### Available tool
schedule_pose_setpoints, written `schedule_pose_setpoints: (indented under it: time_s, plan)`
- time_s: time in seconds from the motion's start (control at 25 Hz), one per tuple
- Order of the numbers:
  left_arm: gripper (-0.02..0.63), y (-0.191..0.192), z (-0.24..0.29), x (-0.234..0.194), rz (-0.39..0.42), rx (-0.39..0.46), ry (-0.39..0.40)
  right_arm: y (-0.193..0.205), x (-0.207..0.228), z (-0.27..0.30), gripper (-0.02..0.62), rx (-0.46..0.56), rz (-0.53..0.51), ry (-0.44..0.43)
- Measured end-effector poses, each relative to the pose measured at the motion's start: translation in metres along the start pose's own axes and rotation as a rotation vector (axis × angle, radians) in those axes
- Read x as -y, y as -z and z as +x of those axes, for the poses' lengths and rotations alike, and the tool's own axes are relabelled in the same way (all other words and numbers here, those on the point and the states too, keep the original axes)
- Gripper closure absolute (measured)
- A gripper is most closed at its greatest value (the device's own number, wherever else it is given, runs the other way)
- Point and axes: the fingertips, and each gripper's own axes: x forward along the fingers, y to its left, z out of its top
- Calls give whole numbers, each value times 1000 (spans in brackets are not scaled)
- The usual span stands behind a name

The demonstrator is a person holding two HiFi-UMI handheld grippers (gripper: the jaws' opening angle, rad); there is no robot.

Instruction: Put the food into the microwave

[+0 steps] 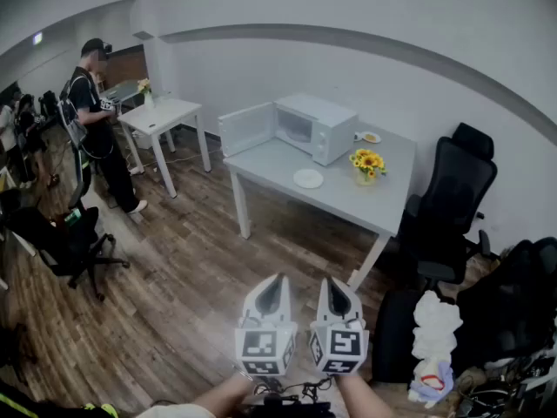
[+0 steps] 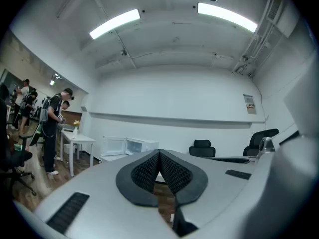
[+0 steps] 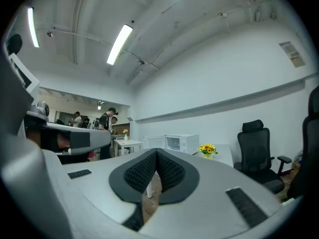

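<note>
Step in hand: approach, with nothing picked up yet. The left gripper (image 1: 272, 293) and right gripper (image 1: 334, 294) are held side by side at the near edge of the head view, over the wooden floor (image 1: 191, 277) and well apart from the grey tabletop (image 1: 278, 159). Jaws on both are pressed together at the tips, and each gripper view shows nothing between them. The white microwave (image 1: 315, 127) sits at the far side of the tabletop with its door (image 1: 247, 129) swung open to the left. A small dish (image 1: 370, 137) holding something orange sits just right of the microwave; this is probably the food, but it is too small to tell. A white plate (image 1: 308, 178) nearer the front edge looks bare. A vase of sunflowers (image 1: 367, 163) stands between the dish and the near right edge. A black office chair (image 1: 452, 190) is on the right, and a person (image 1: 94, 116) stands far left. Next move, as judged: close in on the tabletop, spread one pair of jaws, take the dish by its rim clear of the sunflowers, and carry it level into the open microwave.
</note>
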Motion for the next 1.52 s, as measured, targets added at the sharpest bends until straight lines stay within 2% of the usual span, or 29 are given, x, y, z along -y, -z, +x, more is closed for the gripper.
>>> schedule_pose_setpoints:
  time_s: [0.4, 0.64, 0.96, 1.24, 1.52]
  plan:
    - [603, 7, -12, -6, -2, -20, -18, 1, -15, -7, 578, 31, 20, -41]
    - [603, 3, -6, -31, 4, -16, -24, 0, -32, 11, 578, 31, 31, -32]
    - [603, -8, 26, -71, 22, -12, 23, -1, -46, 55, 578, 56, 51, -10]
    - [603, -6, 53, -96, 2, -31, 24, 1, -46, 86, 578, 34, 33, 38]
    - [603, -3, 83, -112, -9, -24, 10, 1, -38, 120, 578, 45, 25, 29]
